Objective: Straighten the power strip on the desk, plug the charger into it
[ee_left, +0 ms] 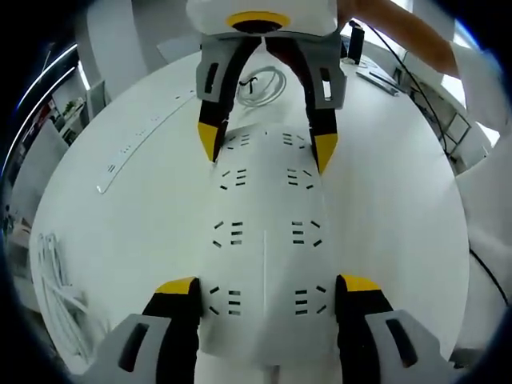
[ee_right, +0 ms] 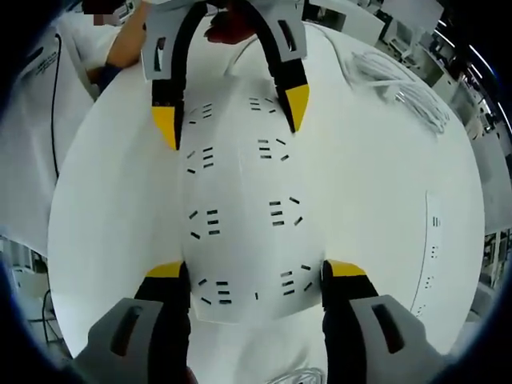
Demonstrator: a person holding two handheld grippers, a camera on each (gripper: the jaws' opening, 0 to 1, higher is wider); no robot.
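A wide white power strip (ee_left: 264,216) with two rows of sockets lies flat on the round white desk (ee_left: 384,208). My left gripper (ee_left: 268,286) grips its near end, a yellow-tipped jaw pressed against each long side. My right gripper (ee_left: 266,146) holds the far end the same way. In the right gripper view the strip (ee_right: 240,200) runs away from my right gripper (ee_right: 256,272) to my left gripper (ee_right: 232,116) at the top. A coiled white cable (ee_left: 264,84) lies on the desk just past the strip's far end.
A long slim white socket bar (ee_left: 148,132) lies to one side, also the bar (ee_right: 432,248) at the desk's edge. A bundle of white cables (ee_left: 56,280) sits near the rim. A person's arm (ee_left: 416,32) and a black object (ee_left: 356,44) are beyond.
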